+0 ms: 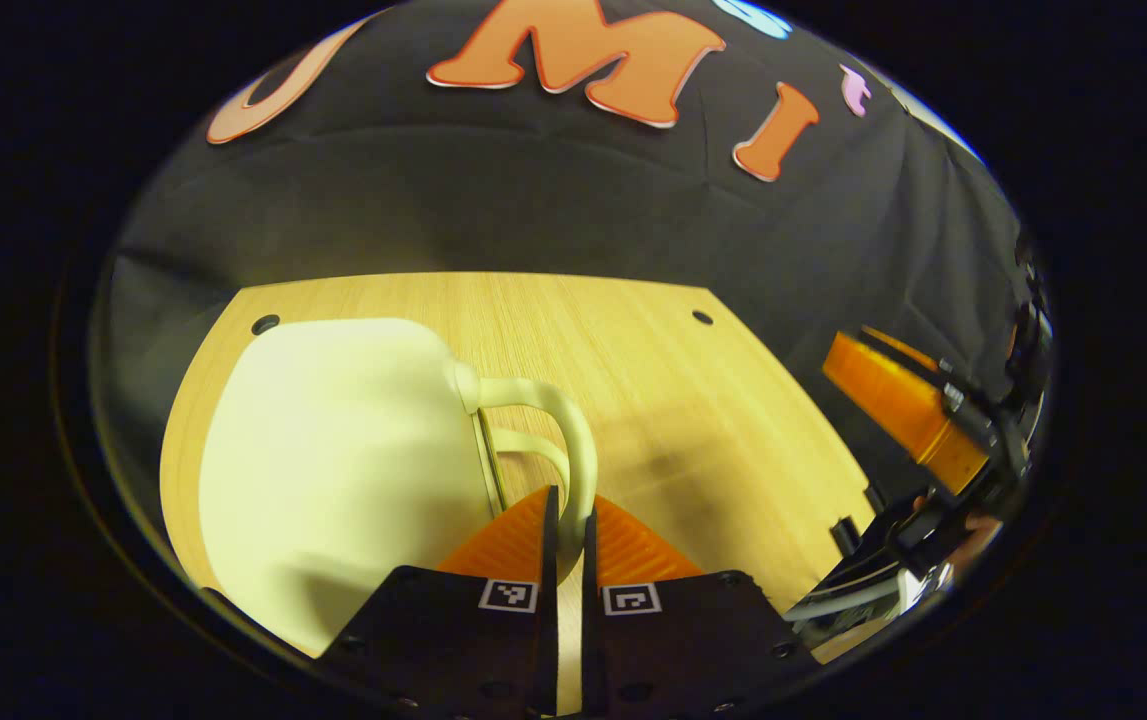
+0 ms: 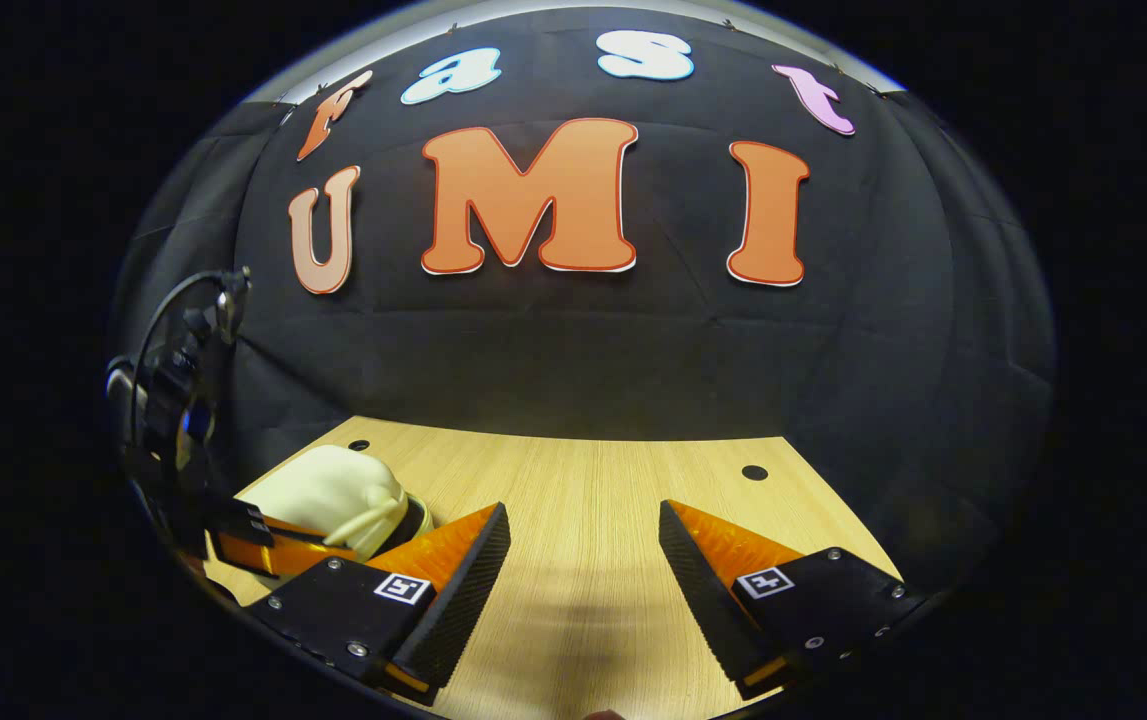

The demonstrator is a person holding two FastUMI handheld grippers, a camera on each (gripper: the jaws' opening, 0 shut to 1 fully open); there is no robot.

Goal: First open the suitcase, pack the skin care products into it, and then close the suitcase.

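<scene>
My left claw [image 1: 565, 515] is pinching the handle [image 1: 573, 440] of the one cream suitcase [image 1: 333, 470], which lies closed on the bench [image 1: 633, 350] at its left side. My right claw [image 2: 583, 560] is spread wide over bare bench, holding nothing. Judged step: final closing, or carrying off. Next move calls for a steady grip on the handle. Count: one suitcase, two claws.
</scene>
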